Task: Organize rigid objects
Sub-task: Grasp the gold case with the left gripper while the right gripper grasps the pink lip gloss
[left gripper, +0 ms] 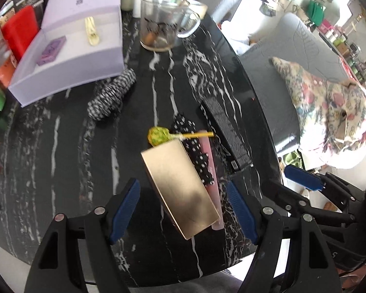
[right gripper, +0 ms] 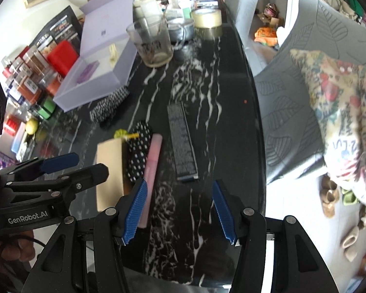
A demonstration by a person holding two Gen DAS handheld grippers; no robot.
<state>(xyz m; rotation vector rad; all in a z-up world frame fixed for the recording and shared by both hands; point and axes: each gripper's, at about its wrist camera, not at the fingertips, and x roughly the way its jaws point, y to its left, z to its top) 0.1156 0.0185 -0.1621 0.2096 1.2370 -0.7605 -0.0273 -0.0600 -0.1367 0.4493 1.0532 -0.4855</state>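
Two hand-held grippers are hovering over the desk (left gripper: pixel 61 146), and I am holding both with jaws apart: left hand-held gripper (left gripper: pixel 183 210) straddling the gold box (left gripper: pixel 180 190), right hand-held gripper (right gripper: pixel 180 212) beside the pink tube (right gripper: pixel 152 168), gripping nothing.

Background around the marble table

A floral cushion (right gripper: pixel 339 102) lay on the grey sofa (right gripper: pixel 292 112); spice jars (right gripper: pixel 29 73) stood at the left, shoes (right gripper: pixel 329 195) on the floor.
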